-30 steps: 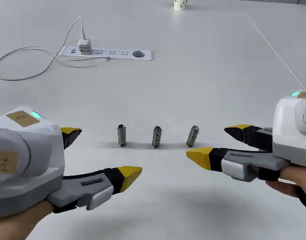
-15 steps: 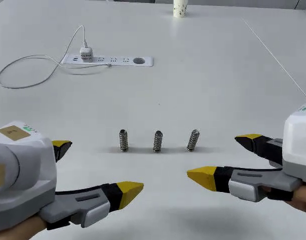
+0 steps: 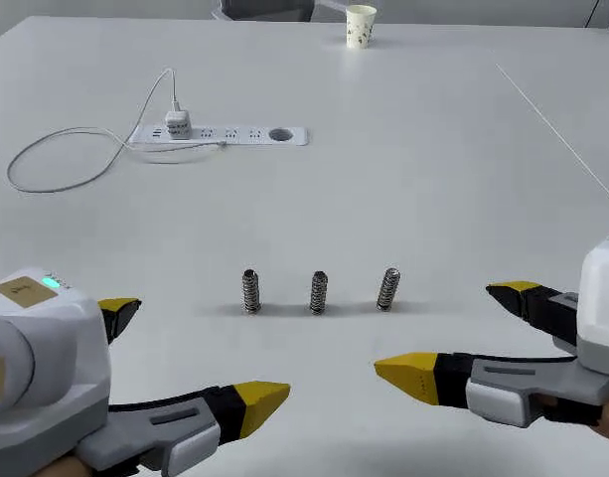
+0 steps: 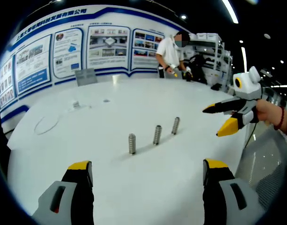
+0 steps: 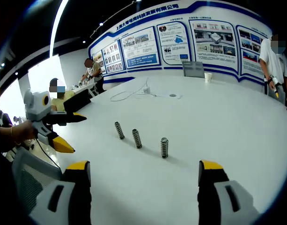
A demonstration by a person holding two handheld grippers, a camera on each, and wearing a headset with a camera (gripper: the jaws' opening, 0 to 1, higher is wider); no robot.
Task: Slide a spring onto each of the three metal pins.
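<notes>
Left gripper (image 3: 190,353) and right gripper (image 3: 453,330) both spread wide, holding nothing (hovering over table (image 3: 433,179)). Three springs (image 3: 319,292) stand upright in a row, just ahead, between them.

A white desk (image 3: 453,149) spreads out ahead of the left fingers (image 3: 256,399) and the right fingers (image 3: 408,371). Far beyond the left fingers a white power strip (image 3: 234,134) lies flat, with a charger (image 3: 179,124) plugged in near its left end. A white cable (image 3: 9,175) loops over the desk farther out to the left of those fingers. Well beyond the right fingers, near the desk's far edge, a paper cup (image 3: 361,26) stands upright. In the left gripper view, blue-framed wall boards (image 4: 106,44) rise past the desk, and a person in a white shirt (image 4: 171,54) stands before them.
</notes>
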